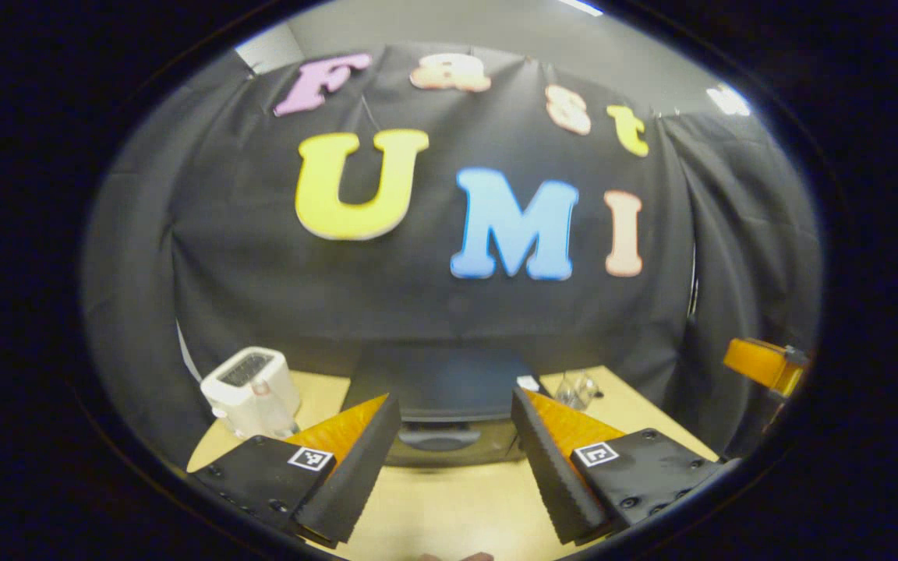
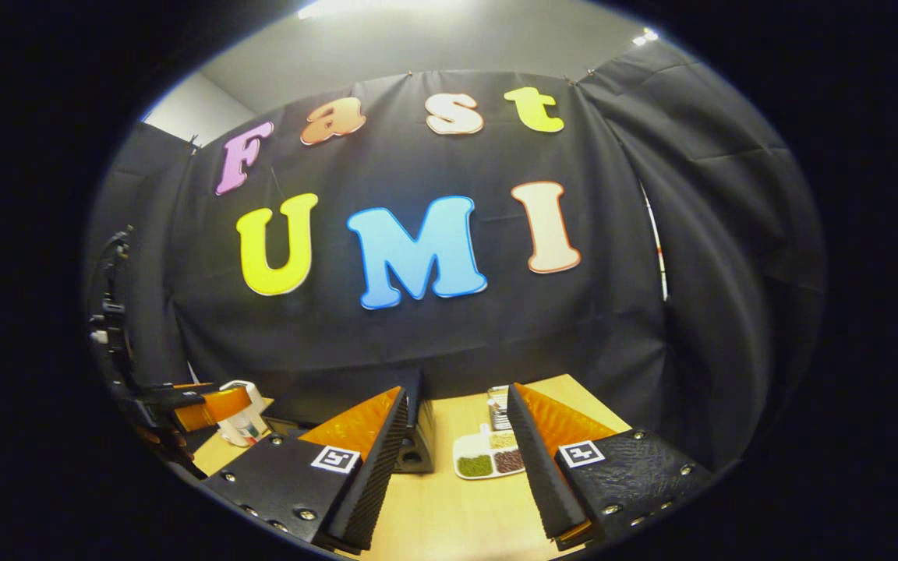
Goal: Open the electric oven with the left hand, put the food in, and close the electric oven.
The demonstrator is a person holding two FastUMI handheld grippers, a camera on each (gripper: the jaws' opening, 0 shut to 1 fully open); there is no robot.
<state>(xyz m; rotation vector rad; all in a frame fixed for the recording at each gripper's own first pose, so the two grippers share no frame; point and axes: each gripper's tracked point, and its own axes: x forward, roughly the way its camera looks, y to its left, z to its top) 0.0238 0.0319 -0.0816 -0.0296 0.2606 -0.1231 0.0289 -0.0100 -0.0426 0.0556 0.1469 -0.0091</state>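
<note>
Since the electric oven [image 1: 437, 405] sits dead ahead of the left gripper [image 1: 455, 452], door shut, handle lying crosswise between wide-open, empty jaws, left goes first. Right gripper [image 2: 457, 460] also spread, holding nothing; food tray [image 2: 489, 456] just ahead on the surface [image 2: 449, 514].

Both views look forward low over the table [image 1: 449, 499], sharing the toaster [image 1: 250, 389].

**Both grippers wide, nothing held**

Left gripper [image 1: 455, 467]: fingers at bottom of left gripper view, spread wide, gap empty. Right gripper [image 2: 455, 475]: same at bottom of right gripper view. Left gripper also visible at lower-left edge of right gripper view; right at right edge of left.
</note>
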